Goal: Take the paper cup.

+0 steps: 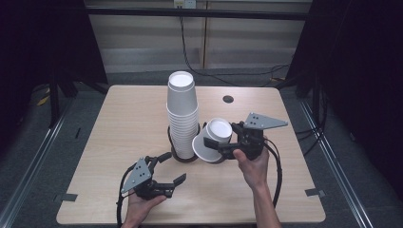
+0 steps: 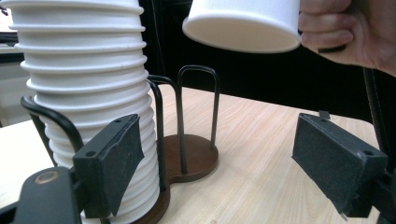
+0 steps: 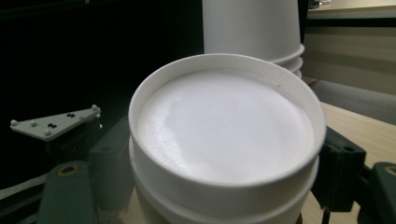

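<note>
Cups (image 1: 212,140) sit clamped between the jaws of your right gripper (image 1: 216,144): white paper ones, nested, bottom toward the camera and tilted, with a black pad pressed to the wall on each side in the right gripper view (image 3: 224,140). You hold them off the table (image 1: 123,123), just right of the tall stack of cups (image 1: 182,114) that stands upside down in the dark wire holder (image 1: 183,154). From the left gripper view the held cups (image 2: 243,23) hang above the holder's bare ring (image 2: 198,116), apart from it.

Your left gripper (image 1: 173,183) has its jaws parted with nothing between them; the left gripper view shows only tabletop in the gap, one pad (image 2: 114,163) just beside the bottom of the stack (image 2: 88,93). It sits low near the front of the table, short of the holder.
</note>
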Demonstrator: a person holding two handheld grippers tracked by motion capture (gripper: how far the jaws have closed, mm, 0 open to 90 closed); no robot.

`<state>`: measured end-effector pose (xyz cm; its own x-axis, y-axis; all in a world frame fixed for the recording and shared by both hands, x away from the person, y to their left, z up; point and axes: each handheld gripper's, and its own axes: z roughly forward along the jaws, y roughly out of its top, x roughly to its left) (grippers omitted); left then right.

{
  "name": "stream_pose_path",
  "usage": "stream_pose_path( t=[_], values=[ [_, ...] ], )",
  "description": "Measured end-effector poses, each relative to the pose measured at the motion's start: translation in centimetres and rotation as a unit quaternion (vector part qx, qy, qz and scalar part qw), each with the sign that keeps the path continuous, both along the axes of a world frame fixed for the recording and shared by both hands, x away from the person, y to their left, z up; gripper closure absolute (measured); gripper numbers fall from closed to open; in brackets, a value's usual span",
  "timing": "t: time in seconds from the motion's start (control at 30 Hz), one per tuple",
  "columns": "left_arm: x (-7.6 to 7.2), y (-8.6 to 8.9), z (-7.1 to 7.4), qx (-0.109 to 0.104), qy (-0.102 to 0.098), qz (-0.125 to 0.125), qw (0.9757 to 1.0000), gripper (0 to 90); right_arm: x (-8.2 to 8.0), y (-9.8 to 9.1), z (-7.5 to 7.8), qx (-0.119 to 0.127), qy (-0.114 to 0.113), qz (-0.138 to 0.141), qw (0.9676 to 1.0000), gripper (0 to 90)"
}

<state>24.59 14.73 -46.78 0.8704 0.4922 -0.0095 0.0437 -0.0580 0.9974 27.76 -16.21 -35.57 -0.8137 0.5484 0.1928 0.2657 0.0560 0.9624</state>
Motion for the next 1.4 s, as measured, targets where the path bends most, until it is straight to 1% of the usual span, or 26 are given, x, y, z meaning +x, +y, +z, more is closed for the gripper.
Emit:
stream_pose_path(
  t=[0.07, 0.13, 0.17, 0.2, 0.23, 0.3, 0.33, 0.4, 0.47, 0.53, 0.6, 0.63, 0.7, 0.77, 0.8, 0.87, 0.93, 1.0, 1.03, 1.07, 1.1, 1.13, 1.17, 1.27, 1.33, 1.4],
  values=[
    [0.0, -0.1, 0.1, -0.004, 0.0, -0.006, 1.0, 15.7, -0.1, 0.3, -0.7, -0.001, 0.006, 0.005, 1.0, 22.4],
    [0.0, -0.2, 0.2, -0.003, -0.003, -0.006, 1.0, 15.7, -0.3, 0.7, -1.4, -0.008, 0.011, 0.008, 0.9999, 22.4],
    [0.0, -0.3, 0.3, -0.002, -0.005, -0.009, 0.9999, 15.7, -0.4, 0.8, -1.7, -0.006, 0.012, 0.01, 0.9999, 22.5],
    [0.0, -0.3, 0.3, -0.002, -0.005, -0.009, 0.9999, 15.7, -0.4, 0.8, -1.7, -0.006, 0.012, 0.01, 0.9999, 22.5],
    [-0.1, -0.5, 0.3, -0.001, -0.005, -0.015, 0.9999, 15.7, -0.6, 1.0, -2.3, 0.0, 0.015, 0.015, 0.9998, 22.5],
    [-0.1, -0.8, 0.3, 0.013, -0.012, -0.012, 0.9998, 15.6, -0.7, 1.3, -2.8, -0.002, 0.016, 0.017, 0.9997, 22.5],
    [-0.1, -0.9, 0.2, 0.013, -0.012, -0.013, 0.9998, 15.5, -0.8, 1.5, -3.0, -0.004, 0.018, 0.019, 0.9997, 22.5],
    [-0.2, -1.0, 0.2, 0.011, -0.007, -0.018, 0.9997, 15.6, -1.0, 1.7, -3.5, 0.0, 0.02, 0.022, 0.9996, 22.5],
    [-0.2, -1.1, 0.2, 0.015, -0.01, -0.018, 0.9997, 15.7, -1.2, 1.9, -4.0, 0.001, 0.022, 0.027, 0.9994, 22.5],
    [-0.3, -1.3, 0.1, 0.009, -0.006, -0.024, 0.9996, 15.7, -1.3, 2.1, -4.4, -0.002, 0.026, 0.028, 0.9993, 22.5],
    [-0.3, -1.3, 0.1, 0.009, -0.006, -0.026, 0.9996, 15.7, -1.3, 2.2, -4.5, 0.0, 0.027, 0.029, 0.9992, 22.5],
    [-0.3, -1.3, 0.1, 0.007, -0.007, -0.027, 0.9996, 15.6, -1.4, 2.5, -4.8, 0.003, 0.032, 0.034, 0.9989, 22.6],
    [-0.3, -1.4, 0.0, 0.002, -0.002, -0.038, 0.9993, 15.5, -1.4, 2.7, -5.2, -0.002, 0.034, 0.037, 0.9987, 22.6],
    [-0.3, -1.6, -0.1, 0.007, -0.003, -0.039, 0.9992, 15.5, -1.5, 2.9, -5.6, -0.002, 0.038, 0.039, 0.9985, 22.6],
    [-0.2, -1.8, -0.2, 0.009, 0.0, -0.043, 0.9991, 15.4, -1.5, 3.0, -5.8, -0.001, 0.038, 0.041, 0.9985, 22.6],
    [-0.2, -2.0, -0.3, 0.016, 0.005, -0.053, 0.9985, 14.6, -1.5, 3.3, -5.9, -0.003, 0.043, 0.044, 0.9981, 22.6],
    [-0.2, -2.2, -0.4, 0.02, 0.003, -0.054, 0.9983, 13.8, -1.6, 3.6, -6.0, -0.007, 0.04, 0.049, 0.998, 22.6],
    [-0.2, -2.3, -0.4, 0.019, 0.0, -0.053, 0.9984, 12.4, -1.6, 3.9, -6.1, -0.006, 0.043, 0.052, 0.9977, 22.7],
    [-0.1, -2.5, -0.5, 0.024, 0.005, -0.052, 0.9983, 10.6, -1.7, 4.1, -6.2, -0.008, 0.043, 0.053, 0.9976, 22.7],
    [-0.1, -2.7, -0.5, 0.022, 0.009, -0.052, 0.9984, 9.2, -1.7, 4.2, -6.2, -0.009, 0.041, 0.055, 0.9976, 22.6],
    [0.0, -2.7, -0.6, 0.027, 0.01, -0.052, 0.9982, 8.4, -1.7, 4.3, -6.2, -0.006, 0.041, 0.058, 0.9975, 22.6],
    [0.0, -2.7, -0.6, 0.027, 0.01, -0.052, 0.9982, 8.1, -1.7, 4.3, -6.2, -0.006, 0.041, 0.058, 0.9975, 22.6],
    [0.1, -2.9, -0.6, 0.029, 0.014, -0.055, 0.998, 7.8, -1.8, 4.6, -6.3, 0.001, 0.039, 0.062, 0.9973, 22.6],
    [0.1, -3.0, -0.7, 0.028, 0.013, -0.055, 0.998, 7.3, -1.8, 4.8, -6.5, -0.001, 0.042, 0.064, 0.9971, 22.6],
    [0.2, -3.1, -0.7, 0.023, 0.015, -0.062, 0.9977, 7.8, -1.9, 5.0, -6.6, 0.006, 0.039, 0.07, 0.9968, 22.6],
    [0.3, -3.2, -0.7, 0.024, 0.012, -0.061, 0.9978, 8.8, -1.9, 5.2, -6.7, 0.006, 0.045, 0.071, 0.9965, 22.7]
  ],
)
